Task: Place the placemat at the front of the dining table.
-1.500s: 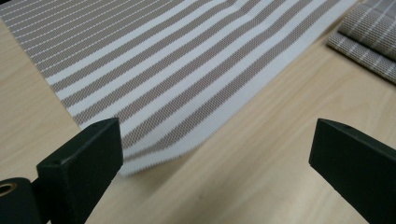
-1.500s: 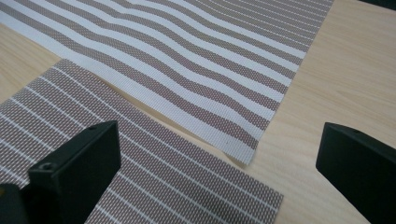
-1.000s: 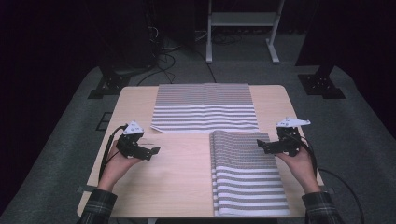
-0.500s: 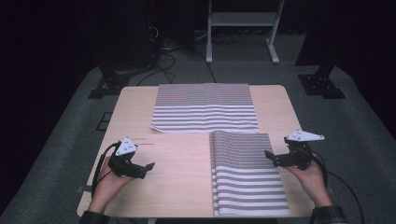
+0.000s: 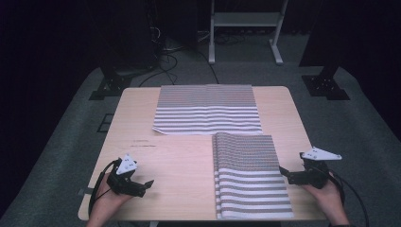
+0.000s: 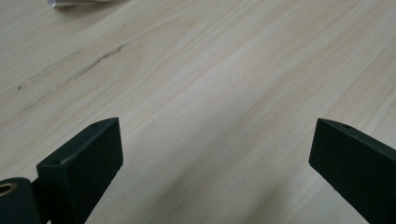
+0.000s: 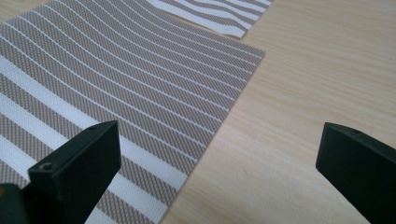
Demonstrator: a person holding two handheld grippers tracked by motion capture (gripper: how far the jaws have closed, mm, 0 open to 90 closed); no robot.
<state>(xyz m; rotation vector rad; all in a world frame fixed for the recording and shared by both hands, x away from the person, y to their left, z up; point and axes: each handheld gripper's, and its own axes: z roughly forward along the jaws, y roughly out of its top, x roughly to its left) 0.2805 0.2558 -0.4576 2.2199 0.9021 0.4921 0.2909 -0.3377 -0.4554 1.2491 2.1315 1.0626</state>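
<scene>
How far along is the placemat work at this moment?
Done: one striped placemat lies flat at the table's far edge, another flat at the near right. In hand: nothing; both the left tongs and right tongs are open and empty. Left: seemingly little, unless the mats get repositioned.

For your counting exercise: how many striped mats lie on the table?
2. One mat lies flat at the table's far middle. The other mat lies at the near right, beside the right gripper. Both show whole; none seems hidden.

High view looks down; gripper views skim the shared table (image 5: pixel 189 161) closely.
</scene>
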